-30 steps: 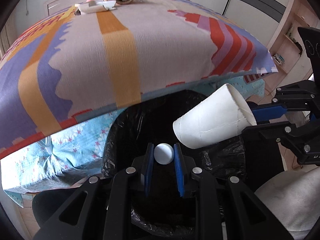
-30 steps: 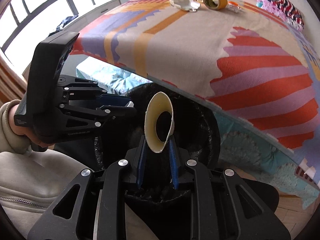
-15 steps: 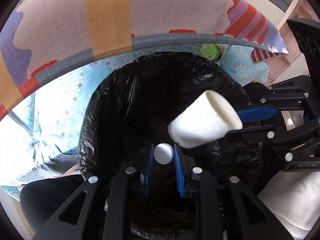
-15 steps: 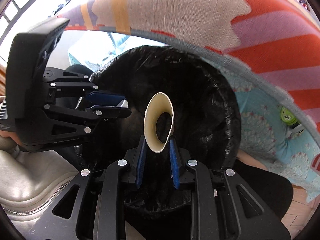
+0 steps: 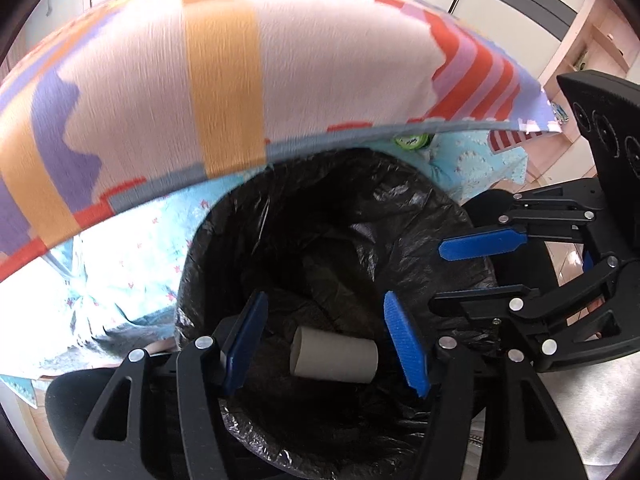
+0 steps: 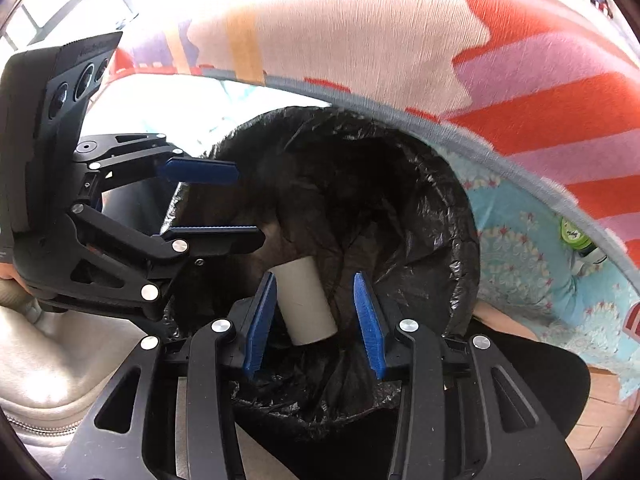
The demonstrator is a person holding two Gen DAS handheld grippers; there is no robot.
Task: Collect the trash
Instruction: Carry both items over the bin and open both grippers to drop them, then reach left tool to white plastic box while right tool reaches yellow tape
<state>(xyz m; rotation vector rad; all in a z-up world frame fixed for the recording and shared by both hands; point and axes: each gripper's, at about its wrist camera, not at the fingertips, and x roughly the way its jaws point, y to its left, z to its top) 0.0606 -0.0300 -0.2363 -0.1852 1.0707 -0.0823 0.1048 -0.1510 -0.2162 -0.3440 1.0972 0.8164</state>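
Observation:
A white paper cup (image 5: 334, 355) lies on its side at the bottom of a bin lined with a black bag (image 5: 400, 216); the cup also shows in the right wrist view (image 6: 306, 300), inside the same bin (image 6: 440, 208). My left gripper (image 5: 326, 342) is open and empty above the bin's mouth. My right gripper (image 6: 314, 318) is open and empty above it too, and shows at the right of the left wrist view (image 5: 476, 268). The small white ball is not in sight.
The bin stands against a bed with a striped orange, purple and red cover (image 5: 224, 80). A green-lidded container (image 5: 410, 141) lies under the bed edge, also visible in the right wrist view (image 6: 576, 236). Small items sit at the bed's far side.
Both grippers have opened. The paper cup left the right gripper and now lies in the bin. The white ball left the left gripper and is out of sight.

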